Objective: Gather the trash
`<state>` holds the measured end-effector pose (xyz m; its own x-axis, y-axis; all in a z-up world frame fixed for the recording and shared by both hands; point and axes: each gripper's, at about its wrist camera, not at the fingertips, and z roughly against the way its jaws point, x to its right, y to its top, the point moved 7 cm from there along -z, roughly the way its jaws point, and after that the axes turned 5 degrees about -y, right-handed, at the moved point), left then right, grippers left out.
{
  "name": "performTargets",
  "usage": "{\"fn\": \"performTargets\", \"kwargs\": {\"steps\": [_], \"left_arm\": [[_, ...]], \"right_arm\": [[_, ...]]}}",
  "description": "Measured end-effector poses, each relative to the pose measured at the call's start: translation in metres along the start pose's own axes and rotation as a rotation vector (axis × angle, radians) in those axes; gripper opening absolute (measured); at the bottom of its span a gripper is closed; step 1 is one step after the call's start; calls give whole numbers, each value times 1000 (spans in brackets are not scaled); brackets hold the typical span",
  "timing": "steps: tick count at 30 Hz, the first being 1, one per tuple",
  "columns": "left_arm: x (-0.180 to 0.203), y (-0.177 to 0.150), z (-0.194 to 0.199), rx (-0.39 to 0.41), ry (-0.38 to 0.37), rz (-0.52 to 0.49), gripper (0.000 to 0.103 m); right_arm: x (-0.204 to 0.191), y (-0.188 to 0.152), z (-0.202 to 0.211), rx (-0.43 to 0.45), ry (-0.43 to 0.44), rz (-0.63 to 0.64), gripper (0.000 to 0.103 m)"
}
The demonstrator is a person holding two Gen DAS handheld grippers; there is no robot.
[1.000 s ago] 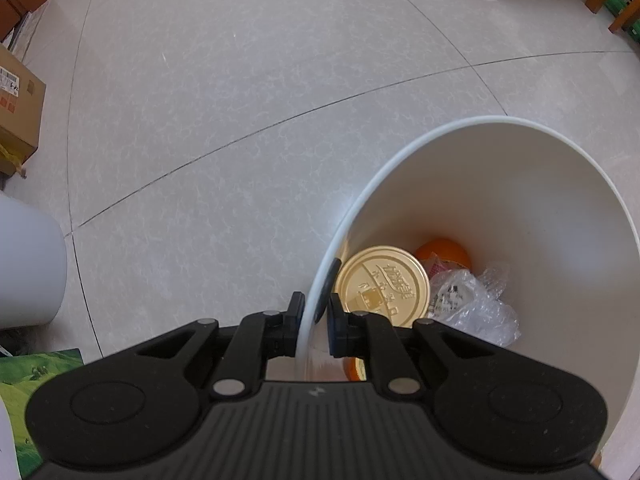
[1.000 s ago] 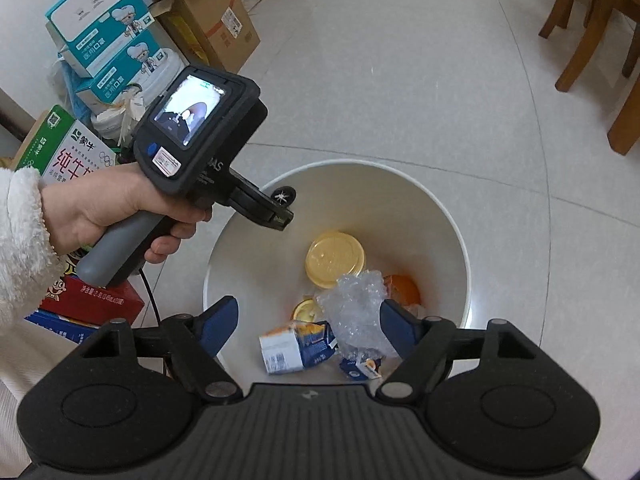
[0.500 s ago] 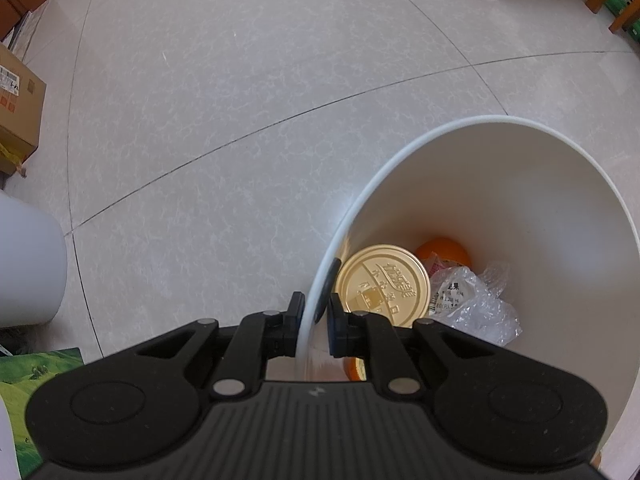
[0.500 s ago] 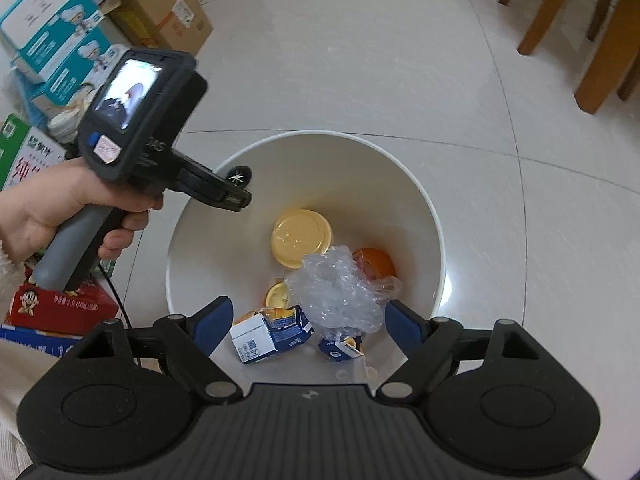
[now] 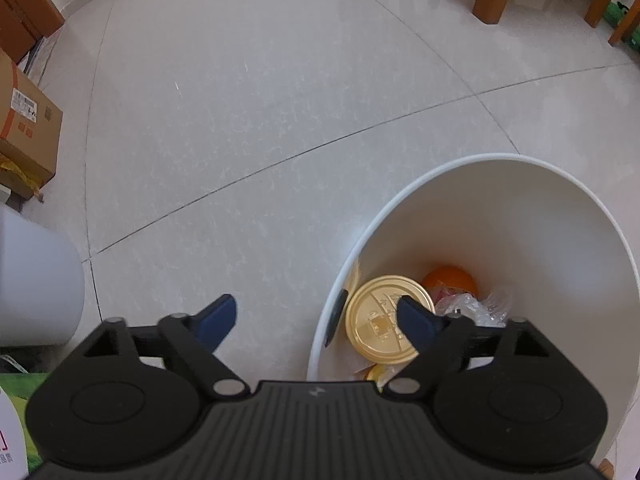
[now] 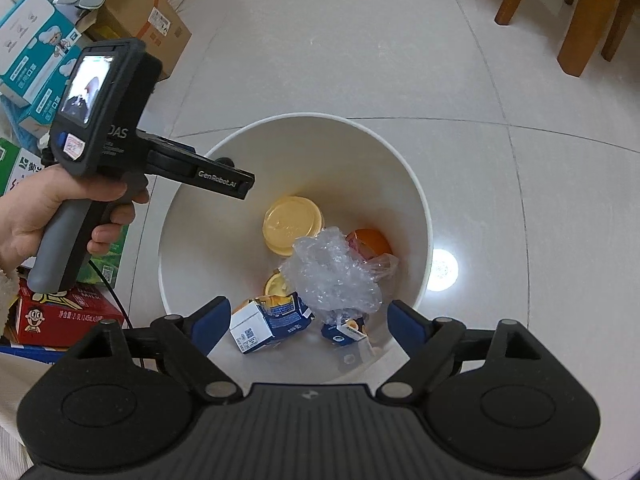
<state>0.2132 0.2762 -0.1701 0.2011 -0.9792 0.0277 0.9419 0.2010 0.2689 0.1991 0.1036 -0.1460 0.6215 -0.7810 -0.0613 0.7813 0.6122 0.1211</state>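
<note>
The left hand-held gripper (image 5: 316,320) has its 2 blue-tipped fingers spread wide and holds nothing; its left finger sits over the tiled floor (image 5: 260,100), its right finger over the mouth of the white bin (image 5: 500,200), with the bin's rim between them in the lower centre of the left wrist frame. In the right wrist view the same device shows at the centre left, gripped by a hand (image 6: 44,212), its tip over the bin's left rim.

The right hand-held gripper (image 6: 308,324) is also wide open and empty, above the near edge of the bin (image 6: 420,208) at the lower centre of its frame.

The trash lies at the bottom of the bin: a yellow lid (image 6: 292,224), crumpled clear plastic wrap (image 6: 336,272) beside it, an orange round piece (image 6: 370,242) partly under the wrap, a blue and white carton (image 6: 268,322) and a smaller carton (image 6: 344,330).

Cardboard boxes (image 6: 36,52) stand at the upper left, wooden chair legs (image 6: 584,20) at the upper right.
</note>
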Motion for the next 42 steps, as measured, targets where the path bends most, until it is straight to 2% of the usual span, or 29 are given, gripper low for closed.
{"fn": "performTargets", "kwargs": {"steps": [6, 9, 15, 20, 26, 32, 36, 42], "left_arm": [[3, -7, 7, 12, -6, -24, 91], [5, -9, 16, 38, 5, -37, 92], [14, -22, 46, 98, -5, -58, 94], [30, -51, 81, 119, 11, -105, 95], [39, -98, 116, 109, -8, -21, 95], [41, -130, 144, 101, -6, 24, 95], [45, -141, 161, 97, -36, 61, 95], [44, -146, 182, 79, 21, 79, 95]], "right_arm": [[1, -1, 0, 8, -10, -26, 91], [3, -4, -2, 19, -29, -45, 97], [6, -17, -7, 40, -134, -90, 101], [7, -38, -4, 42, -194, -146, 101], [5, -64, 14, 62, -304, -173, 101], [-6, -84, 43, 70, -297, -246, 103], [-17, -92, 61, 91, -334, -242, 103], [-30, -93, 88, 117, -361, -228, 103]]}}
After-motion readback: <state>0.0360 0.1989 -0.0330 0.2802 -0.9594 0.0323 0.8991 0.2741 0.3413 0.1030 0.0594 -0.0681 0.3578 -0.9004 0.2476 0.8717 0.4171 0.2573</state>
